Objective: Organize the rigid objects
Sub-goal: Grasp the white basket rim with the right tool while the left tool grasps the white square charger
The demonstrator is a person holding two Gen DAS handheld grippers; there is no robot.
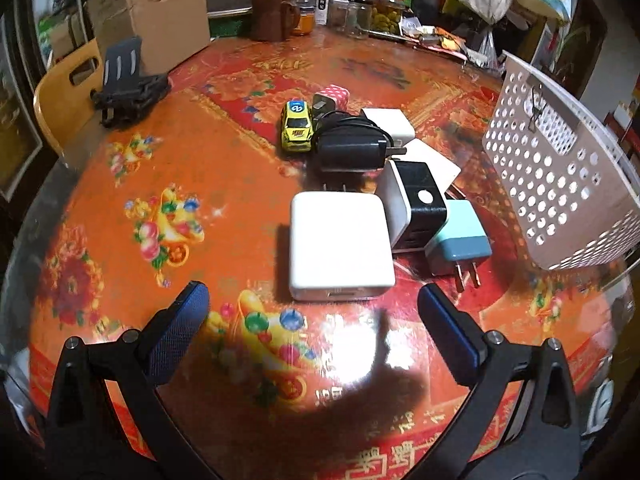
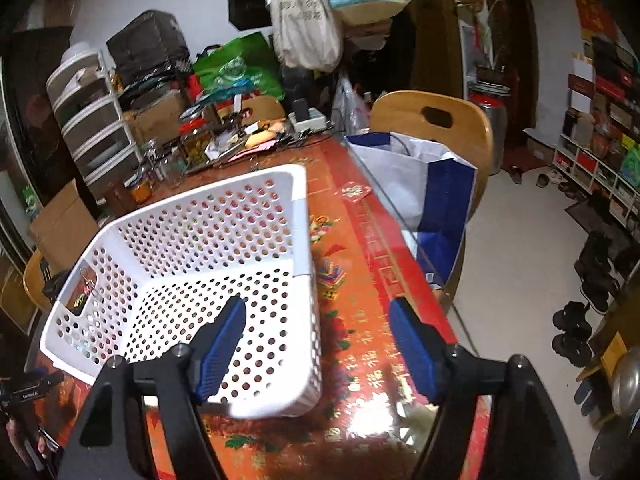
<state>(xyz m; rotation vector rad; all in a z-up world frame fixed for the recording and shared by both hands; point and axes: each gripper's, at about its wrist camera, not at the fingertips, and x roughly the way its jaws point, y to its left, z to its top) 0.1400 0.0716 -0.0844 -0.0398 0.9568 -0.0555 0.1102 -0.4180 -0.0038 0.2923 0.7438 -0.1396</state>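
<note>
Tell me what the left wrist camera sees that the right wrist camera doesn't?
Only the left wrist view shows the yellow toy car, the black charger, the big white adapter and the blue plug. Only the right wrist view shows the blue-and-white paper bag and shoes on the floor. Both show the white perforated basket and the red tablecloth.
</note>
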